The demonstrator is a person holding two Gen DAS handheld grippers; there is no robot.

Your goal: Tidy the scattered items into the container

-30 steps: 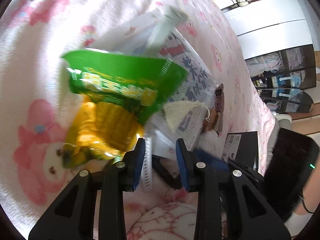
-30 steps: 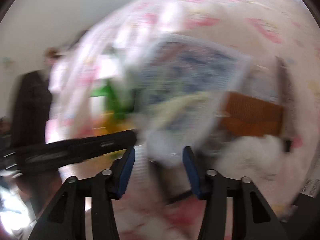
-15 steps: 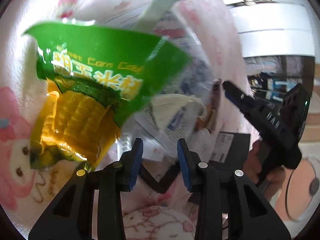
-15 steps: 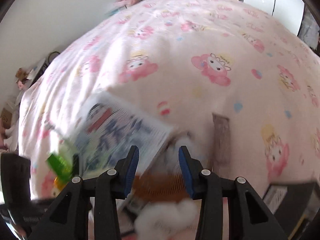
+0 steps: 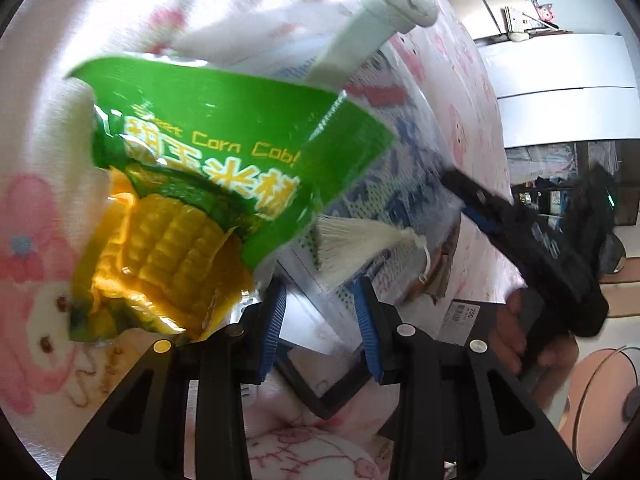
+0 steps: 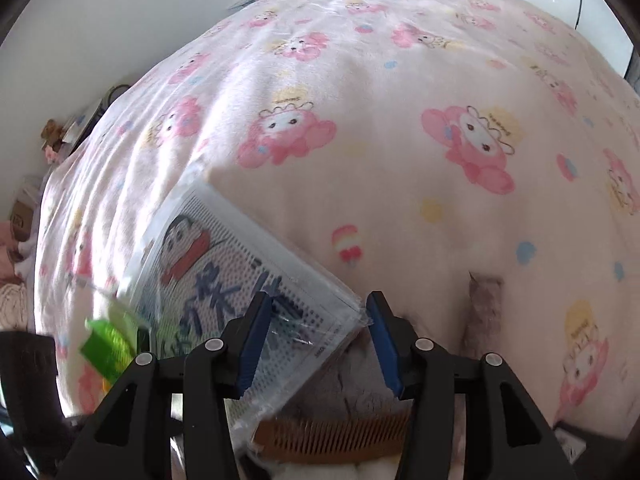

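A green sweet-corn packet (image 5: 192, 208) lies left of my left gripper (image 5: 320, 328), its lower corner beside the left finger. The jaws stand apart, and behind the gap show a corner of the clear-wrapped cartoon sheet (image 5: 400, 168) and the black container's rim (image 5: 320, 400). On the sheet rest a white tassel (image 5: 360, 240) and a white-handled brush (image 5: 360, 40). My right gripper (image 6: 316, 340) is opening. The sheet's corner (image 6: 248, 280) lies between its pads without being pressed. A wooden comb (image 6: 332, 436) lies just below it, and the corn packet (image 6: 108, 344) shows at the left.
The pink cartoon bedspread (image 6: 360, 120) spreads out beyond the pile. A grey-brown strip (image 6: 484, 304) lies on it to the right. The container's labelled black side (image 5: 464, 320) shows low in the left wrist view. A hand (image 5: 516, 332) holds the right gripper (image 5: 472, 204) there.
My left gripper has sunk closer to the corn packet. The right gripper has come in over the pile from the right, and its jaws narrowed, then widened.
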